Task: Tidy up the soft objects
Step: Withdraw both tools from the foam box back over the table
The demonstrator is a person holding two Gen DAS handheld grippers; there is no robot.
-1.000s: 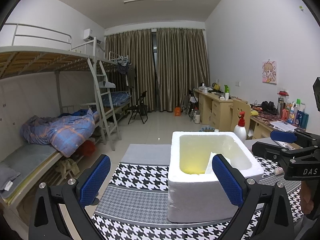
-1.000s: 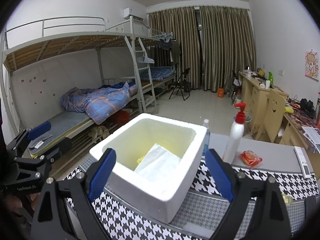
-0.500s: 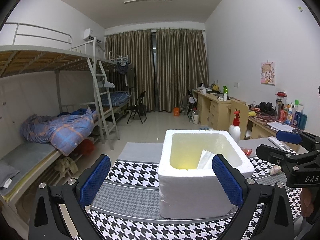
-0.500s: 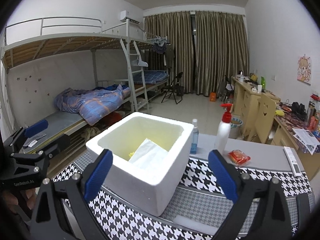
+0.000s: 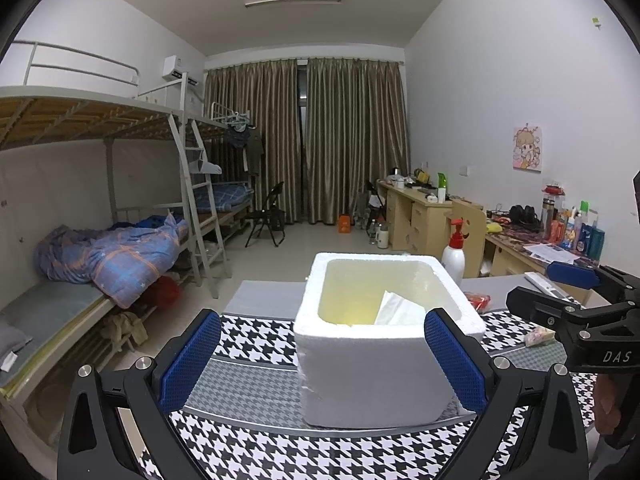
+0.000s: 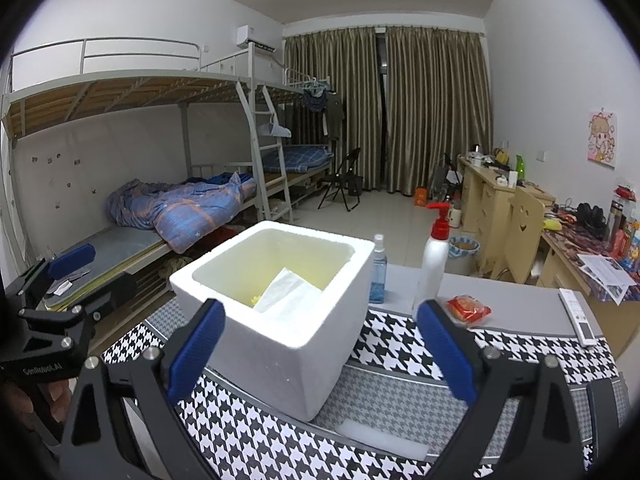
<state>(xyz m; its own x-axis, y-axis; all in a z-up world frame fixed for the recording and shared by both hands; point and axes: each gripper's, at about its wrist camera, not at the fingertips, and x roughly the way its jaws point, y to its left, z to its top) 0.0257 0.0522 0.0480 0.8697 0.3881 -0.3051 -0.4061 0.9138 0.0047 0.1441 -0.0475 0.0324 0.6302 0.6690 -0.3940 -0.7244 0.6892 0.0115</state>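
Two claws open | foam box (image 6: pixel 276 320) just beyond right claw (image 6: pixel 320 354); nothing gripped

We are looking into a shared dormitory room.
Metal bunk beds (image 6: pixel 168 152) with a rumpled quilt (image 6: pixel 188 210) are lining one wall, cluttered wooden desks (image 5: pixel 420 210) are lining the other, and closed curtains (image 5: pixel 308 140) are hanging at the far end.

Your two wrist cameras, aimed down the room

Each looks slightly downward past its own fingers, close to the foam box (image 5: pixel 372 364) (image 6: pixel 280 344); both share the box, bunk bed (image 5: pixel 92 256) (image 6: pixel 180 208) and, seemingly, the pump bottle (image 5: pixel 454 254) (image 6: pixel 434 256).
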